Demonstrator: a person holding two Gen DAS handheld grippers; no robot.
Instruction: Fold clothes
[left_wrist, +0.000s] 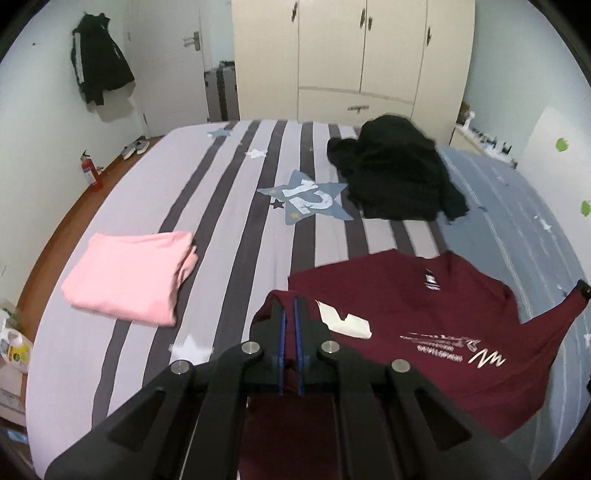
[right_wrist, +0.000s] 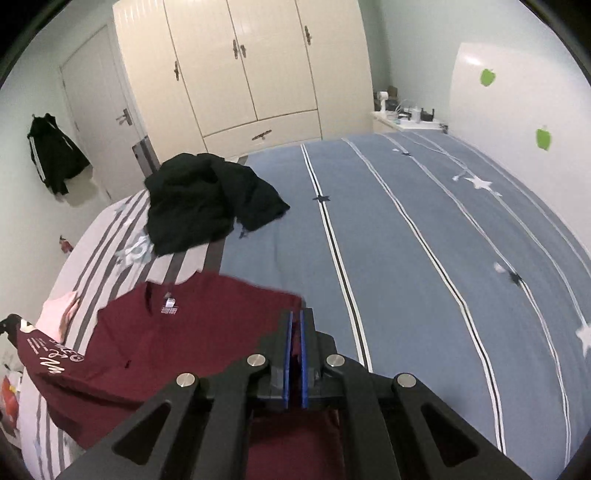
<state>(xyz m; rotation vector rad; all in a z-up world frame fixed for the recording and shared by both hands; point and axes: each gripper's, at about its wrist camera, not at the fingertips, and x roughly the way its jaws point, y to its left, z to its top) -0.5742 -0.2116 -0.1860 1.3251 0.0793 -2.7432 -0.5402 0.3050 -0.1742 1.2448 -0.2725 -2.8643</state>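
A maroon T-shirt (left_wrist: 424, 314) with white lettering hangs stretched above the bed, its inside neck label showing. My left gripper (left_wrist: 290, 306) is shut on one corner of it, with maroon cloth pinched between the blue pads. At the other side of the maroon T-shirt (right_wrist: 177, 332), my right gripper (right_wrist: 296, 321) is shut on its edge. The right gripper's tip (left_wrist: 583, 290) shows at the far right of the left wrist view. A folded pink garment (left_wrist: 129, 273) lies on the bed to the left. A crumpled black garment (left_wrist: 395, 173) sits farther back.
The bed (right_wrist: 424, 258) has a grey-striped half and a blue half with star patches. A cream wardrobe (left_wrist: 351, 55) stands beyond its far end. A black jacket (left_wrist: 99, 59) hangs on the left wall beside a door. A red fire extinguisher (left_wrist: 90, 171) stands on the floor.
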